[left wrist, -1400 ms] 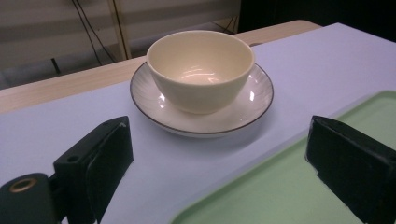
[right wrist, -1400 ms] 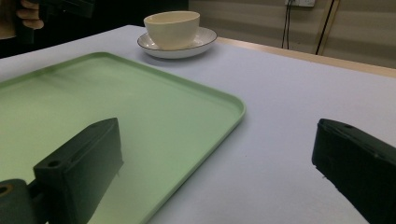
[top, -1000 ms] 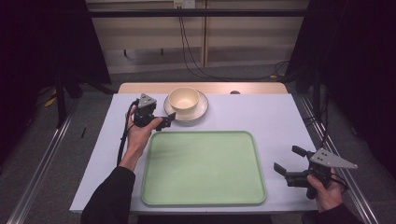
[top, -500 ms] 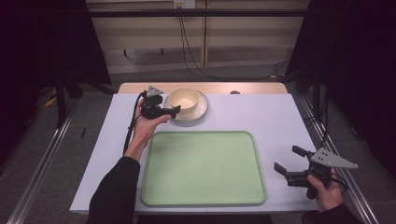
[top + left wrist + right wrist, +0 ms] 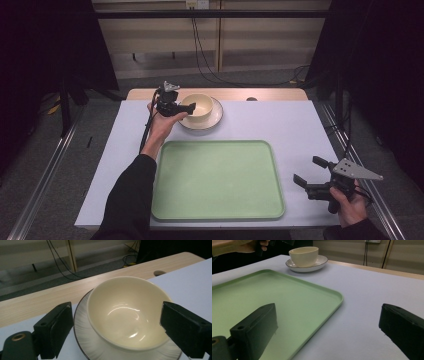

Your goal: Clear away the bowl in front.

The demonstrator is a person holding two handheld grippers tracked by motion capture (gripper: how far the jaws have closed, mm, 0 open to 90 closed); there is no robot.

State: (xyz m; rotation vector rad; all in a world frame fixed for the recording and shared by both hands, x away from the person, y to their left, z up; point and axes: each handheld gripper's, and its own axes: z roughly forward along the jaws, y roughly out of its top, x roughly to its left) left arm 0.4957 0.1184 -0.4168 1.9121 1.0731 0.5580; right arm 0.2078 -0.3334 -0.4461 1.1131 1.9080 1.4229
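Note:
A cream bowl stands in a white saucer at the back of the table. My left gripper hangs open just left of the bowl, its jaws wide on either side of the bowl's near rim and apart from it. An empty pale green tray lies in the middle. Near the front right corner my right gripper is held open above the table, with nothing between its jaws.
A wooden strip runs along the table's far edge, with a small round hole in it. White tabletop lies bare right of the saucer and around the tray. Cables hang behind the table.
The left hand has carried its gripper back and to the right, up to the bowl's left side. The right gripper has stayed put.

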